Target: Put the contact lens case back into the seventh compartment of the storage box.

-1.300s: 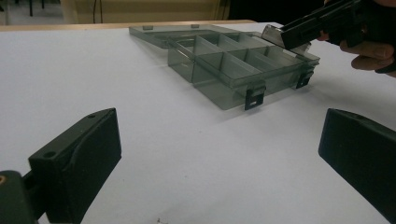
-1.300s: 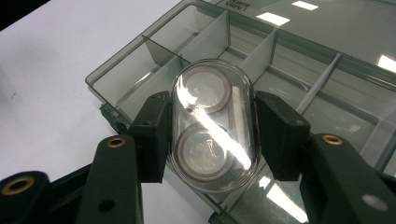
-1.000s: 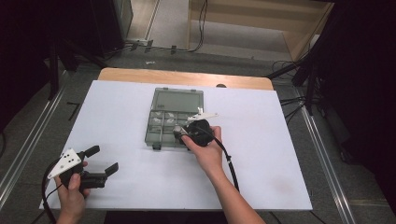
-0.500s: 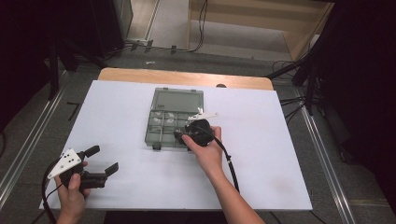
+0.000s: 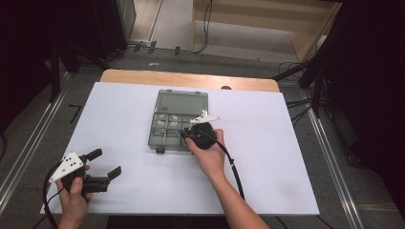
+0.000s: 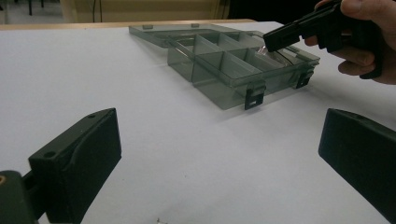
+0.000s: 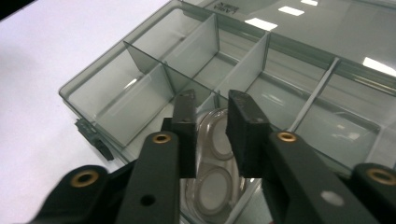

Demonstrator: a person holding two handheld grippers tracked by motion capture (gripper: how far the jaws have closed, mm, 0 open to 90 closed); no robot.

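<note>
An open grey see-through compartment box (image 5: 157,130) lies mid-table with its lid (image 5: 184,101) flat on the far side. My right gripper (image 5: 185,134) hangs over the box's near right compartments (image 7: 140,88). Its jaws stand close together on a clear packet with two white discs (image 7: 212,184), held just above a compartment. The left gripper view shows that gripper's tip (image 6: 268,43) over the box (image 6: 233,70). My left gripper (image 5: 106,163) sits low at the table's near left, open, with nothing between its jaws (image 6: 219,154).
The white table top (image 5: 267,157) has bare room on both sides of the box. A wooden strip (image 5: 143,76) runs along its far edge. Cables and metal rails lie on the floor beyond.
The right gripper has shifted only slightly over the box. The left gripper has stayed where it was.
</note>
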